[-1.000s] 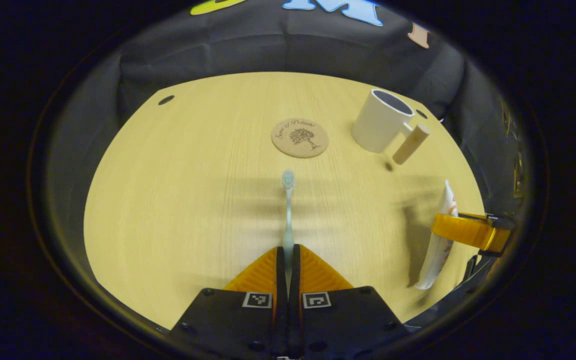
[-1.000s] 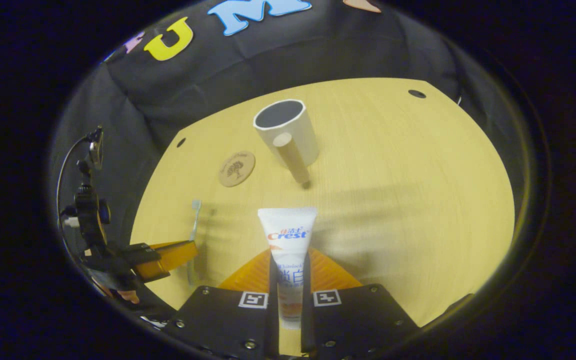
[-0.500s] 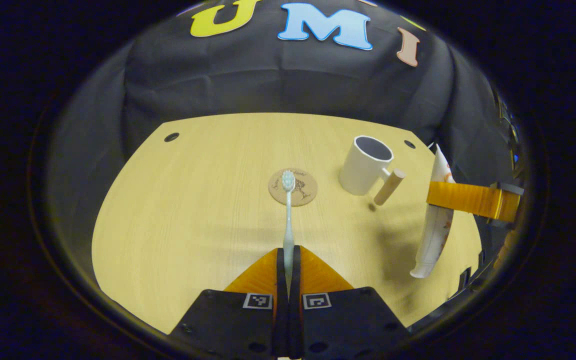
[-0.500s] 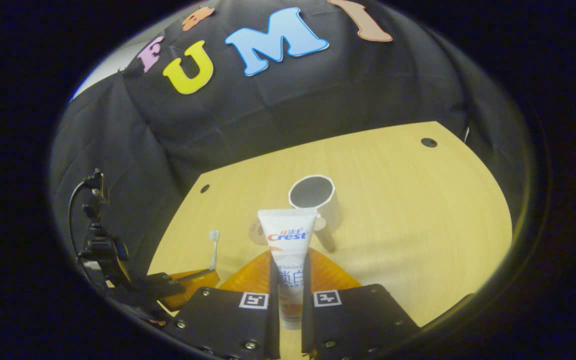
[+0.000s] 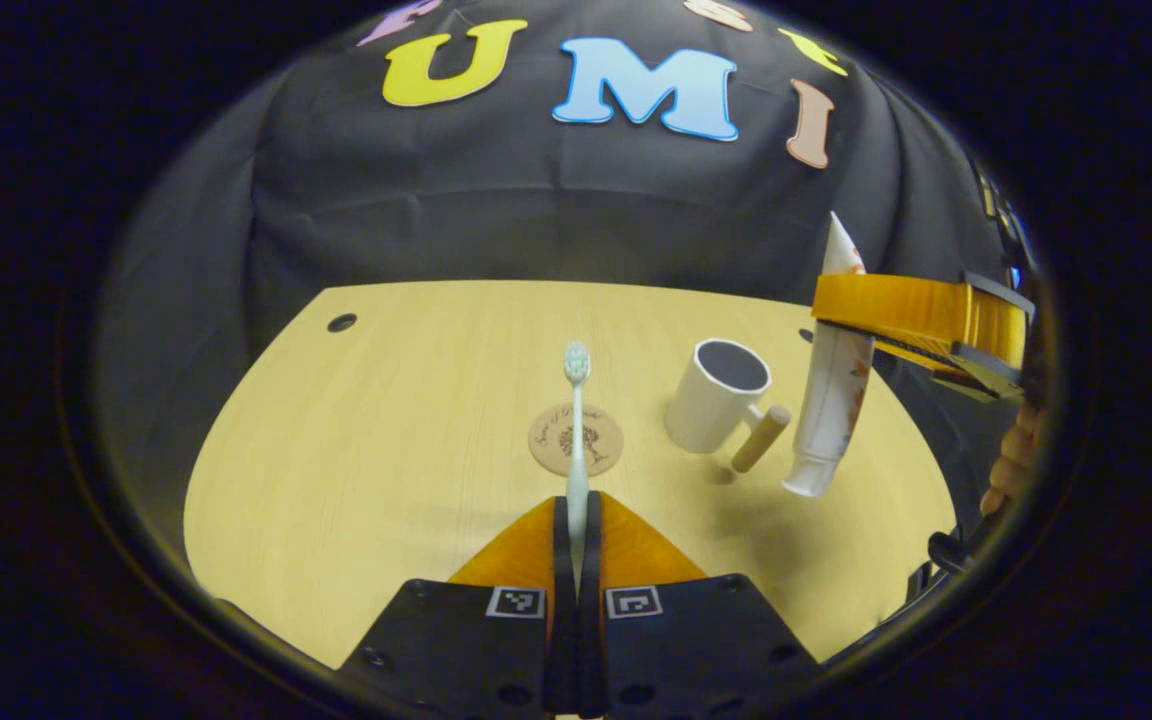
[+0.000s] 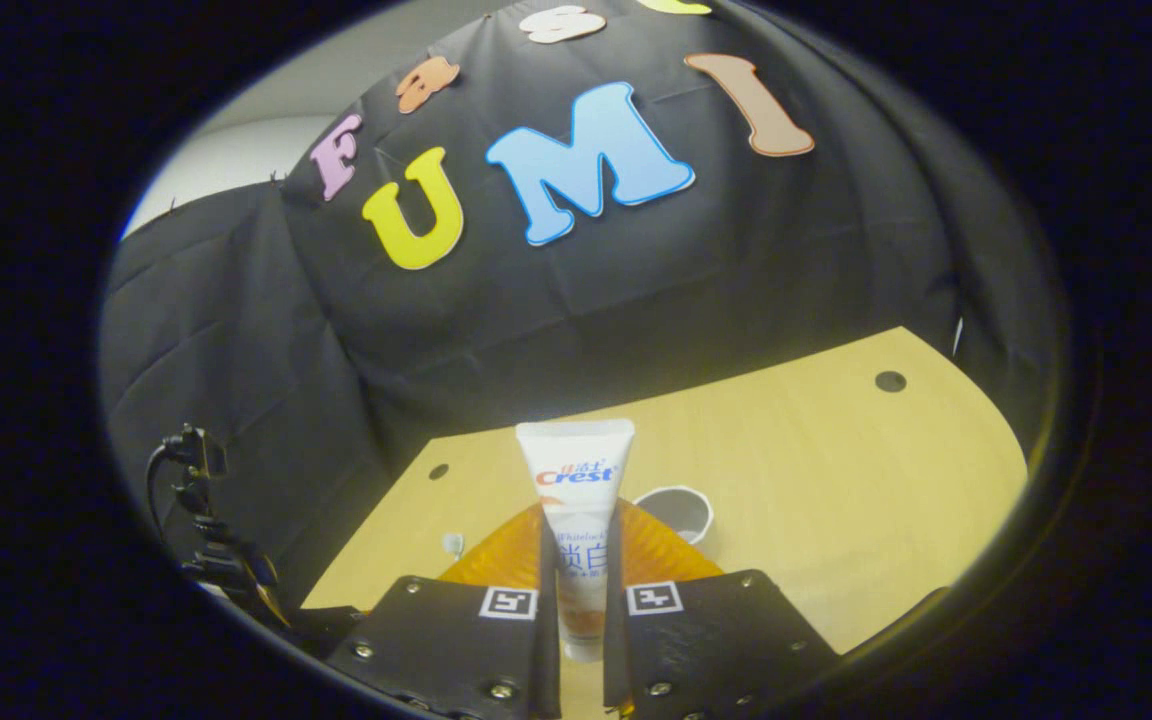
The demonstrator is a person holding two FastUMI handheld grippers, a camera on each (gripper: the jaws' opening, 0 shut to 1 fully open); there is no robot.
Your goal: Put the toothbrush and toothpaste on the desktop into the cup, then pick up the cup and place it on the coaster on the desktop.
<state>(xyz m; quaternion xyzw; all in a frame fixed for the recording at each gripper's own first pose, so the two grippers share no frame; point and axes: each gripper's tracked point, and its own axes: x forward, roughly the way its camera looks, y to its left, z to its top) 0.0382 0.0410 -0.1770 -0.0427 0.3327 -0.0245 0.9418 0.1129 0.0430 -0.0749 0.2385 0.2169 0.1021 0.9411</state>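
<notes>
left gripper [image 5: 576, 515] jaws clamp toothbrush [image 5: 576, 430] | right gripper [image 6: 576, 540] jaws clamp toothpaste [image 6: 576, 500] above table edge | cup [image 5: 716, 395] beside coaster [image 5: 551, 440]

White cup [image 5: 715, 406] stands upright, empty, just beside the coaster [image 5: 576, 440].

The count comes to one toothbrush [image 5: 576, 430], one toothpaste tube [image 5: 833, 390], one cup [image 5: 717, 394] with a single handle, and one round coaster [image 5: 548, 440]. Two hand-held grippers are present, the left hand-held gripper [image 5: 576, 515] and the right hand-held gripper [image 6: 577, 535]. The one tabletop [image 5: 356, 450] has three dark round holes.
</notes>
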